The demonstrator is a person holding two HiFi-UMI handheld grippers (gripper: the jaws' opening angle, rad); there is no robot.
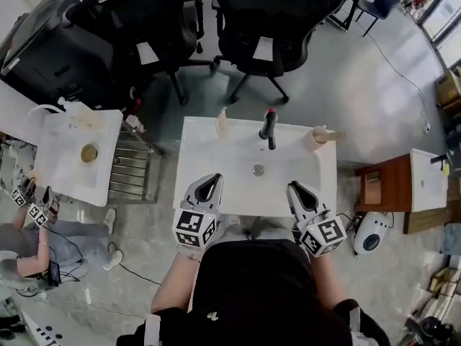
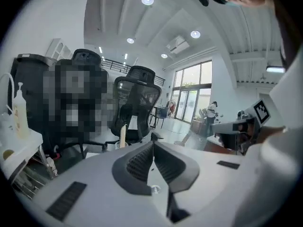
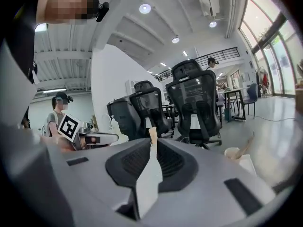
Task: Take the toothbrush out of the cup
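Two empty grippers at the near edge of the sink.
The toothbrush [image 1: 333, 135] is in the cup [image 1: 318, 134] at the back right corner of the white worktop [image 1: 238, 157]. Its long handle leans out to the right. The left gripper [image 1: 213, 178] and right gripper [image 1: 294, 187] are closed tight and hold nothing. They lie side by side, tipped a little down, pointing toward the back.

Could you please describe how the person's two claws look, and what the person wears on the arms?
The left claw and the right claw both have light grey shells that taper to the tip, with dark ribbed pads inside. Each carries a white cube printed with black square markers. I see no cables on them. The person wears a black top; the forearms are uncovered.
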